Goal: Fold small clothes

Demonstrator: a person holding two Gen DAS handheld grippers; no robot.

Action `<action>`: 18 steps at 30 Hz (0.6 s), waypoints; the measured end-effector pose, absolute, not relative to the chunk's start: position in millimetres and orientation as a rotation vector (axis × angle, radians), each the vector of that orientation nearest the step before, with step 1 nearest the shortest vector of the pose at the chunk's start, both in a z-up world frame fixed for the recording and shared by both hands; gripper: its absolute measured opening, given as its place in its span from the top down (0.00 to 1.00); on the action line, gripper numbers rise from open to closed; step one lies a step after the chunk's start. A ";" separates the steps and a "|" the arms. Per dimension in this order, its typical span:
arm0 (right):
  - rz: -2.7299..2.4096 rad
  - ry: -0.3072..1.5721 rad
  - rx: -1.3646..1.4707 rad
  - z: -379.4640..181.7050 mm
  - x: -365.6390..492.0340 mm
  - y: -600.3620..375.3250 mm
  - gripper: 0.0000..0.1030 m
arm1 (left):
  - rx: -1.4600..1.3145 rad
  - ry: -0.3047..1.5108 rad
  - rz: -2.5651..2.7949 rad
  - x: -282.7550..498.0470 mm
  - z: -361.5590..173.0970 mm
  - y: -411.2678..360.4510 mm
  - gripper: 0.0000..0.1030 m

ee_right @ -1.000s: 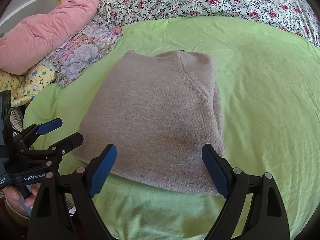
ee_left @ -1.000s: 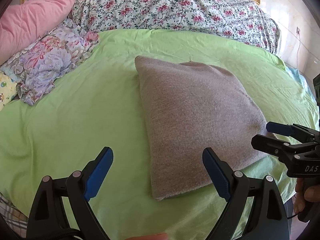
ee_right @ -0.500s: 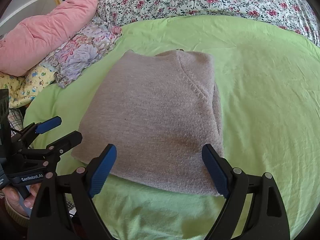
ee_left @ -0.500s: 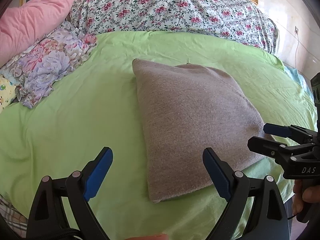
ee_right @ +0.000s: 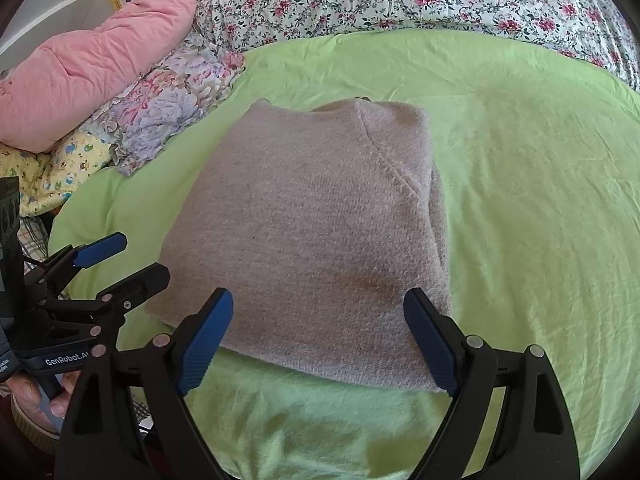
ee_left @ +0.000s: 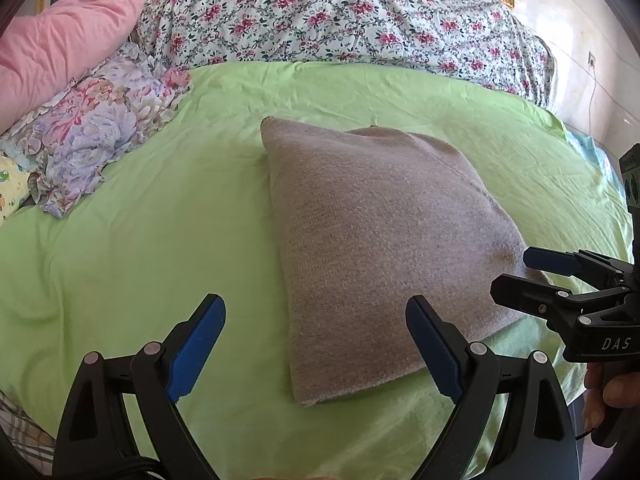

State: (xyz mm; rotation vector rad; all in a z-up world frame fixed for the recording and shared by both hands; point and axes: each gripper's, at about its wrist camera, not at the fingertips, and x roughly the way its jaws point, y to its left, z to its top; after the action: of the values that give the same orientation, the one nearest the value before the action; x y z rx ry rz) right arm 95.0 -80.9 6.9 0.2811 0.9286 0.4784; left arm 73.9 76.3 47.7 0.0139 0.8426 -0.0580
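Green sheet (ee_left: 160, 248) carries the folded grey-brown sweater (ee_right: 312, 232) at its middle. We hold our left gripper (ee_left: 316, 344) and right gripper (ee_right: 318, 336) above its near edge, both jaws spread wide, empty, touching nothing.

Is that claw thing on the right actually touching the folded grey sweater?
Apart. In the left wrist view the right gripper hangs open beside the grey sweater with nothing between its fingers; its own view shows open fingers above the sweater's near edge.
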 end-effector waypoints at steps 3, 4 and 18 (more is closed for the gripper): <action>0.476 0.926 0.283 7.8 92.9 -79.3 0.15 | 0.015 0.840 -0.060 74.5 47.7 76.2 0.10; 0.476 0.926 0.283 8.0 92.5 -79.2 0.15 | 0.017 0.839 -0.060 74.4 47.8 76.0 0.10; 0.475 0.925 0.287 8.9 92.2 -79.0 0.15 | 0.014 0.837 -0.063 73.6 48.7 75.7 0.10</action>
State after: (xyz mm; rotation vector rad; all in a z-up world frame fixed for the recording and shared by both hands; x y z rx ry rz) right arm 92.2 -79.0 8.9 0.2872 0.9254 0.4745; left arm 73.6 75.7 48.7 0.0140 0.8372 -0.0633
